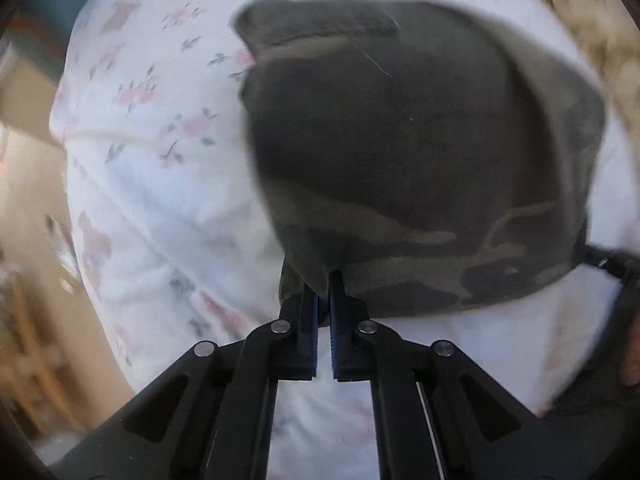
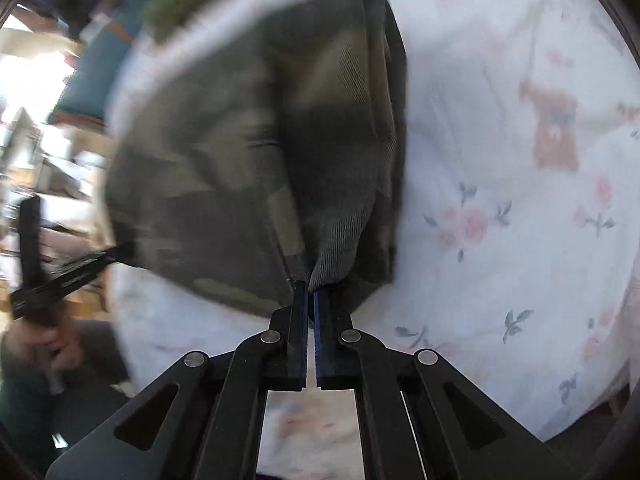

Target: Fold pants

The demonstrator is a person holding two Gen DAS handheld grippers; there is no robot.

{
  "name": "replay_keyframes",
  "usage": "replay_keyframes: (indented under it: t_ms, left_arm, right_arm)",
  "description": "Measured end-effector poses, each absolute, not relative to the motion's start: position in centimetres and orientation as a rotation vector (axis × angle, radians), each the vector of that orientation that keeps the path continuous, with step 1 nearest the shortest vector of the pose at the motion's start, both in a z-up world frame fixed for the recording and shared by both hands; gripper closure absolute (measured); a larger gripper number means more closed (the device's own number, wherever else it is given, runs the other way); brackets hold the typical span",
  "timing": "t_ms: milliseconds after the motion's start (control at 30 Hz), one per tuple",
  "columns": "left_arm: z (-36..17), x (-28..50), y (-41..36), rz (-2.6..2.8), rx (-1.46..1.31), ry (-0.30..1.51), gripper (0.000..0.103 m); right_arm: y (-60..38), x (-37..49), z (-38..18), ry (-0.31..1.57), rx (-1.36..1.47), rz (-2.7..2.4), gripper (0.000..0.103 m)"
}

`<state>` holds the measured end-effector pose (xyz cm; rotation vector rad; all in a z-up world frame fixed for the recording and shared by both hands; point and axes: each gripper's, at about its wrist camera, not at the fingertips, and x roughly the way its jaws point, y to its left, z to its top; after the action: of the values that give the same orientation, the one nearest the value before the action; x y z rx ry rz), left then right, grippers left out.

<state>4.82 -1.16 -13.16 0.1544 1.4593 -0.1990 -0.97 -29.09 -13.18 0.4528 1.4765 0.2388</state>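
Note:
The pants (image 1: 408, 152) are dark green camouflage fabric, spread over a white floral bedsheet (image 1: 152, 168). My left gripper (image 1: 323, 280) is shut on the near edge of the pants, which rise from its fingertips. In the right wrist view the same pants (image 2: 248, 152) hang lifted and blurred. My right gripper (image 2: 310, 288) is shut on a bunched fold of them. The left gripper (image 2: 60, 276) shows at the left edge of the right wrist view, held in a hand, its tips at the fabric's left edge.
The white sheet (image 2: 500, 220) with pink flowers and a bear print covers the bed. A fluffy beige blanket (image 1: 580, 32) lies at the far right. A wooden floor and furniture (image 1: 28, 240) lie beyond the bed's left edge.

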Motion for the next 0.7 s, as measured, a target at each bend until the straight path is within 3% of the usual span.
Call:
replay_keyframes:
  t_ms: [67,133,200,233,433,533,567,700]
  left_arm:
    - [-12.8,5.0,-1.4,-0.182,0.169,1.452,0.098]
    - [-11.5,5.2,-0.6,-0.175,0.105,1.442,0.088]
    - [-10.2,5.1,0.8,-0.179,0.025,1.439,0.053]
    - [-9.6,5.0,1.4,-0.179,-0.013,1.427,0.048]
    - [-5.4,8.0,4.7,-0.175,-0.233,1.302,0.045]
    - [-5.3,11.3,5.6,-0.138,-0.305,1.289,0.045]
    - [-5.5,12.4,5.0,-0.141,-0.319,1.297,0.045]
    - [-7.0,16.2,4.5,-0.157,-0.327,1.311,0.047]
  right_arm:
    - [-28.8,-0.3,-13.5,1.485,0.445,0.233,0.1]
    - [-29.2,-0.2,-12.0,1.448,0.443,0.239,0.095]
    - [-30.0,-0.5,-10.4,1.424,0.407,0.216,0.093]
    - [-30.5,-0.5,-9.5,1.404,0.4,0.203,0.092]
    - [-33.5,2.3,-3.5,1.224,0.466,0.253,0.088]
    - [-34.5,5.8,-2.9,1.19,0.558,0.299,0.068]
    - [-34.7,7.1,-3.2,1.186,0.602,0.319,0.054]
    - [-33.8,11.5,-5.7,1.198,0.7,0.343,0.054]
